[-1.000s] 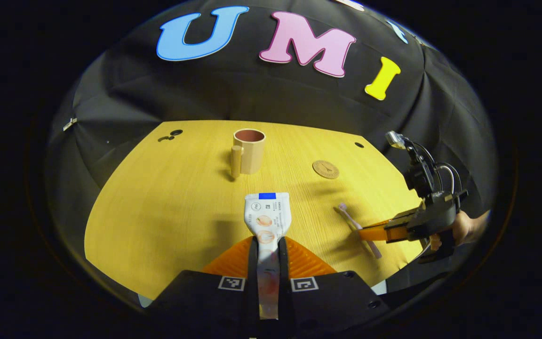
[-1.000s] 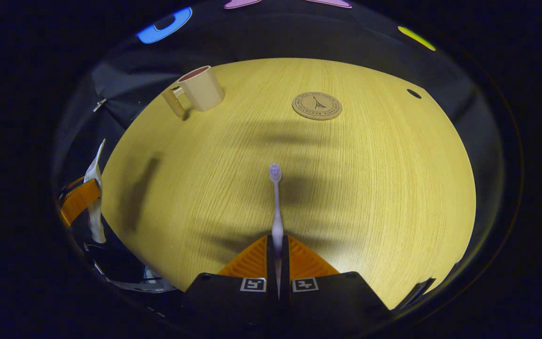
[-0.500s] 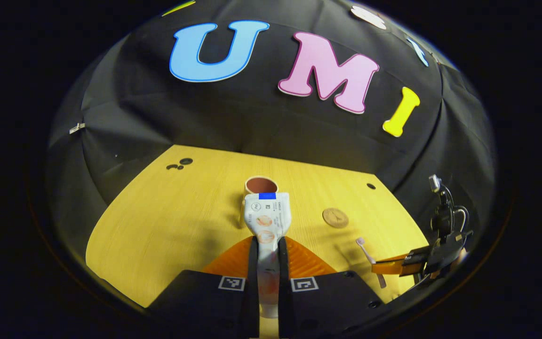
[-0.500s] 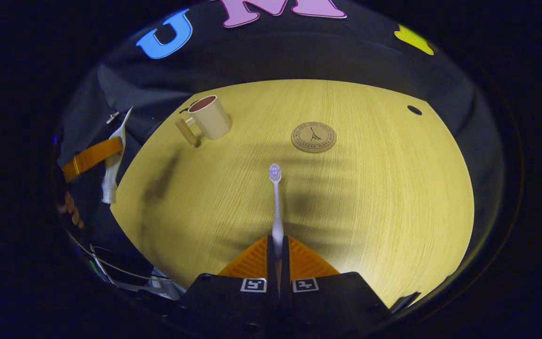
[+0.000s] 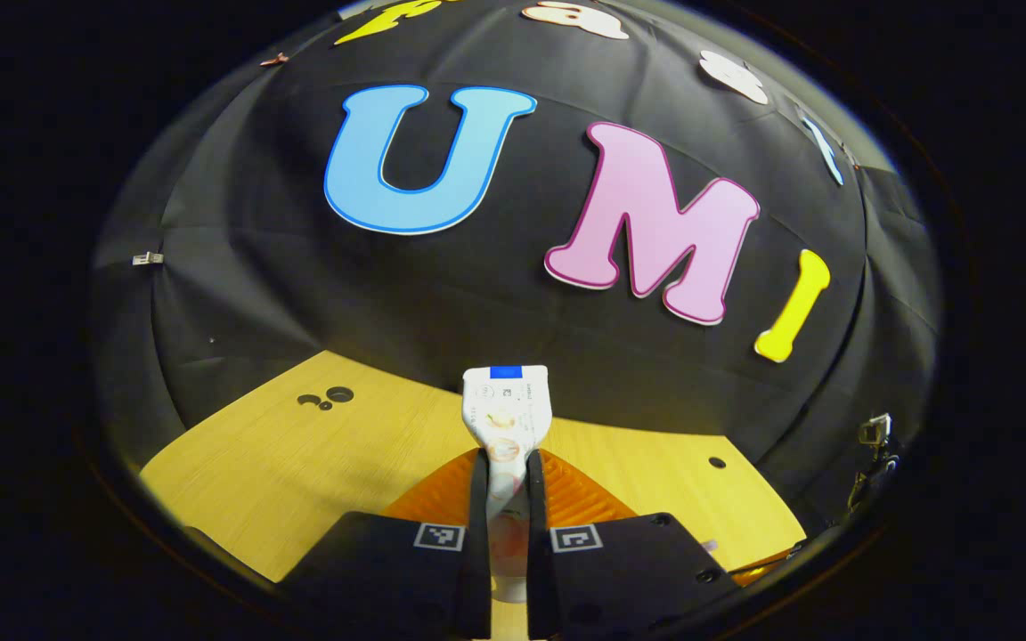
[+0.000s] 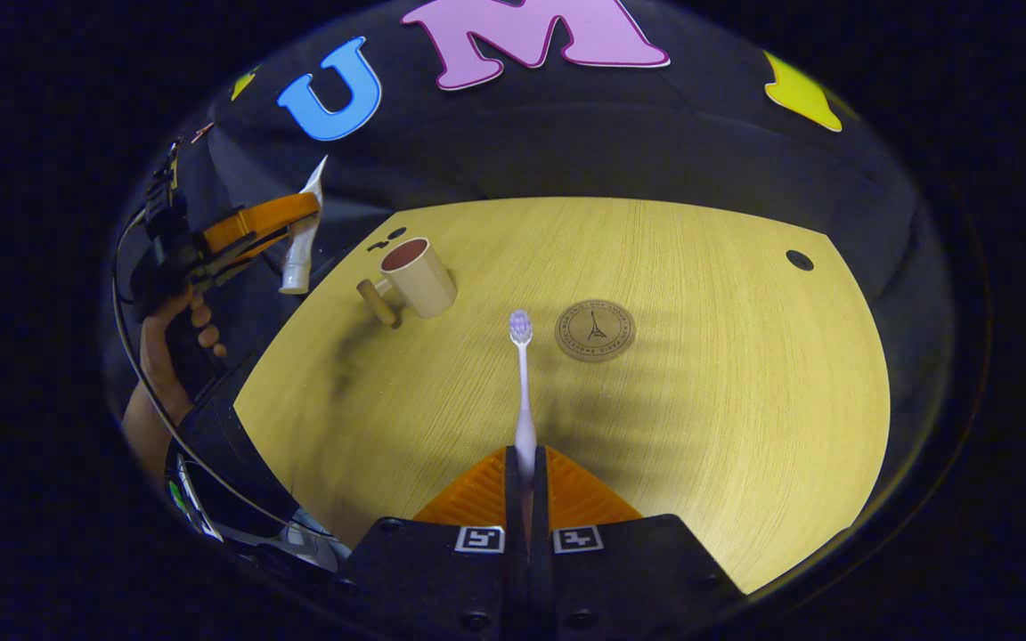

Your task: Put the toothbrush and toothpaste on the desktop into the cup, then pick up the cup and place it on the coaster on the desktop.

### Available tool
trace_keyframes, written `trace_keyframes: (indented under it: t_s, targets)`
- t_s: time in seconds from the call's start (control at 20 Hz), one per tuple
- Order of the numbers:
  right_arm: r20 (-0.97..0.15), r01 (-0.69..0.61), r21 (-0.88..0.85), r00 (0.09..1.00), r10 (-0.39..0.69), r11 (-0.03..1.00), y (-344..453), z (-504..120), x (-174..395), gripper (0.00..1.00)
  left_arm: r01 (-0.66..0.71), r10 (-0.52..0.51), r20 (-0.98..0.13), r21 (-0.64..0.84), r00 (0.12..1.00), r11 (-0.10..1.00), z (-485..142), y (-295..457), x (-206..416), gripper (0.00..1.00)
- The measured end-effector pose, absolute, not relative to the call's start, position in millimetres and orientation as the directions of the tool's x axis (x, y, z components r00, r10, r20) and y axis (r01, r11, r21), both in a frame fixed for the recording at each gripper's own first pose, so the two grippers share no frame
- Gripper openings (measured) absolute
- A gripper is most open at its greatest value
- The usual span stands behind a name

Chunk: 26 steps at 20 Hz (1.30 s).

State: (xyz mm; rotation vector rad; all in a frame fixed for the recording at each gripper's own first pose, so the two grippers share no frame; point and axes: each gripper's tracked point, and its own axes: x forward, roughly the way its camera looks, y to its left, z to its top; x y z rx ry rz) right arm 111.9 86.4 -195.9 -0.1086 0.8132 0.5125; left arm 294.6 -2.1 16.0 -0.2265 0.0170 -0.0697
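risen since the earlier frame, left hand-held gripper [image 5: 506,485] grips the toothpaste [image 5: 506,409] high over the worktop [image 5: 299,463]. right gripper view: right hand-held gripper [image 6: 526,472] pinches the toothbrush [image 6: 522,374], cup [image 6: 419,276] and coaster [image 6: 595,329] standing beyond.

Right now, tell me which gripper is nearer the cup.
Left. The left gripper, holding the toothpaste, hangs just beside the cup; the right gripper, gripping the toothbrush, sits farther back.

Not much to actually read here. The white toothpaste tube with the blue stripe [image 5: 507,411] has small print, way too tiny to make out. Right of the beige cup [image 6: 419,278], the round brown cork coaster [image 6: 595,330] carries a little tower drawing ringed by illegible lettering.
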Motion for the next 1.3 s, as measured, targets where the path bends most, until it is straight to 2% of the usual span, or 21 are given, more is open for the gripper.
trace_keyframes:
  t_s: [0.05,0.1,0.25,0.5,0.75,1.05,1.1,1.2,1.3]
  targets:
    - [-0.711,-0.472,0.109,0.578,0.401,0.875,86,-193,114,0.05,0.066,-0.066,0.008,-0.236,0.998,0.969,18,-1,307,0.16]
    - [-0.704,-0.47,0.123,0.579,0.411,0.874,88,-192,115,0.05,0.065,-0.061,0.023,-0.252,0.998,0.966,16,0,320,0.2]
    - [-0.643,-0.487,0.134,0.62,0.449,0.863,94,-188,127,0.05,0.074,-0.049,0.085,-0.323,0.995,0.944,16,0,350,0.2]
    - [-0.671,-0.487,0.137,0.595,0.442,0.863,99,-208,131,0.05,0.063,-0.018,0.152,-0.302,0.988,0.951,3,7,389,0.21]
    - [-0.685,-0.473,0.157,0.58,0.441,0.867,107,-225,132,0.05,0.026,0.016,0.144,-0.28,0.989,0.96,-27,16,416,0.21]
    - [-0.697,-0.474,0.151,0.571,0.433,0.867,108,-233,133,0.05,0.007,0.01,0.087,-0.196,0.996,0.981,-58,11,413,0.28]
    - [-0.695,-0.47,0.157,0.572,0.436,0.868,110,-232,134,0.05,0.007,0.008,0.077,-0.188,0.997,0.982,-61,10,408,0.32]
    - [-0.684,-0.46,0.18,0.577,0.447,0.869,116,-228,139,0.05,0.005,0.012,0.097,-0.175,0.995,0.985,-51,11,392,0.55]
    - [-0.661,-0.461,0.192,0.592,0.461,0.866,126,-218,146,0.05,-0.001,0.017,0.098,-0.16,0.995,0.987,-43,15,367,0.84]
